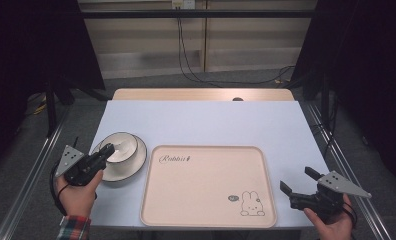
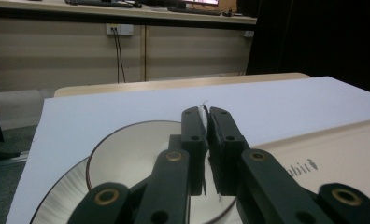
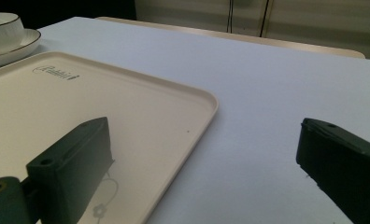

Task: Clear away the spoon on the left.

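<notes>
The left tongs [image 1: 106, 150] are clamped on the near rim of a white bowl [image 1: 122, 146] sitting on its saucer [image 1: 133, 167], ready for lifting toward the tray [image 1: 206, 187] beside it. The right tongs [image 1: 297, 181] wait, jaws apart, over the desk [image 1: 206, 122].

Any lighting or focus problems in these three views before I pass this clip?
High view: room edges fall into darkness, the tray evenly lit. Left gripper view: sharp on the left gripper pinching the bowl rim. Right gripper view: the right gripper jaws look soft and dark.

The pale table [image 1: 201, 122] carries a beige tray [image 1: 208, 186] — beside it a plate [image 1: 136, 162] bearing a bowl [image 1: 122, 147].
</notes>
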Available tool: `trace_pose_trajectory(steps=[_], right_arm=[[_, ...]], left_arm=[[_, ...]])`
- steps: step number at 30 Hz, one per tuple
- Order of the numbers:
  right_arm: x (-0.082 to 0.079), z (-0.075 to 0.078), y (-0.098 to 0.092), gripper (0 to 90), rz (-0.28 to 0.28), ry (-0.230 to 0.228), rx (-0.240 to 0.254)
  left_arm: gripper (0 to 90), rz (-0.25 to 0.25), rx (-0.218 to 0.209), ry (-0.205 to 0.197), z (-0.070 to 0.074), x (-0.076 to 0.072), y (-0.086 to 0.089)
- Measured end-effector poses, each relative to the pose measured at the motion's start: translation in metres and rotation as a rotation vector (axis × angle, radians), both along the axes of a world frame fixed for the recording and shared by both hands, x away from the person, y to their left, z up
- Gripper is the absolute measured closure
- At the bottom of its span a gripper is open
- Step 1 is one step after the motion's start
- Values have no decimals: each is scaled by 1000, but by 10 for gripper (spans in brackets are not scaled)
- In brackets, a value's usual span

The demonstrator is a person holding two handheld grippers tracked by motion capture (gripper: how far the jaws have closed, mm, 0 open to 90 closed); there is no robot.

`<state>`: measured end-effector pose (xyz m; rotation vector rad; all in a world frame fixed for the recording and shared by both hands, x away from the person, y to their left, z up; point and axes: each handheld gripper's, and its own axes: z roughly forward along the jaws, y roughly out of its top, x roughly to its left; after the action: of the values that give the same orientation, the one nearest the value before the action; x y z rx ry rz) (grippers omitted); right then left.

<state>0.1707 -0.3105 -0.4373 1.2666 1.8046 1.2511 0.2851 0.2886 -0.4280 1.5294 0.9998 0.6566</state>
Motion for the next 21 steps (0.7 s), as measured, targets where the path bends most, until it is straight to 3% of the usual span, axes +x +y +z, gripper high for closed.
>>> trace_pose_trajectory(steps=[21], right_arm=[[0,1,-1,31,-12,-22,3]], left_arm=[[856,11,-26,-10,9,23,-8]])
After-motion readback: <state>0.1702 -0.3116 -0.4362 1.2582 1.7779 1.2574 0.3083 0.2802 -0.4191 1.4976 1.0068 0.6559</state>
